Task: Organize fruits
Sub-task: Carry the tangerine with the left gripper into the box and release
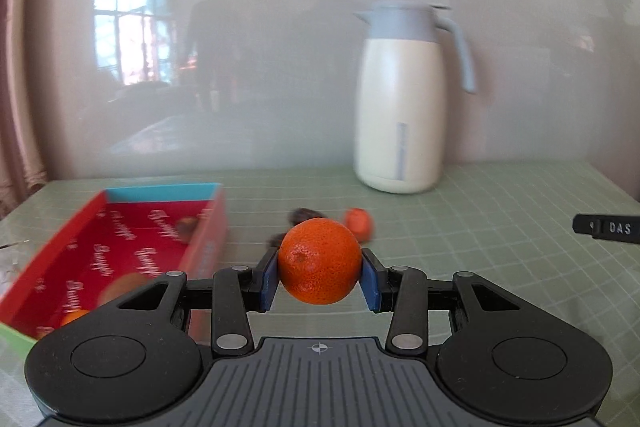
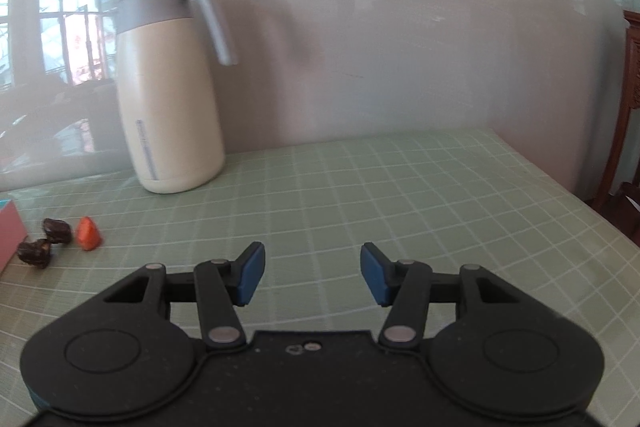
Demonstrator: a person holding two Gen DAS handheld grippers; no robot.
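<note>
A round, bright orange mandarin [image 1: 319, 261] with dimpled skin and a small stem scar sits clamped between the blue pads [image 1: 269, 277] of the left gripper [image 1: 319, 277], held above the green gridded surface [image 1: 480, 247]. To its left lies an open red box [image 1: 132, 247] already holding blurred fruit. The right gripper [image 2: 312, 277] hangs with jaws apart and nothing between them. Beyond, a smaller orange fruit [image 2: 89, 234] and two dark dried fruits [image 2: 44, 243] lie near a cream jug [image 2: 168, 87].
</note>
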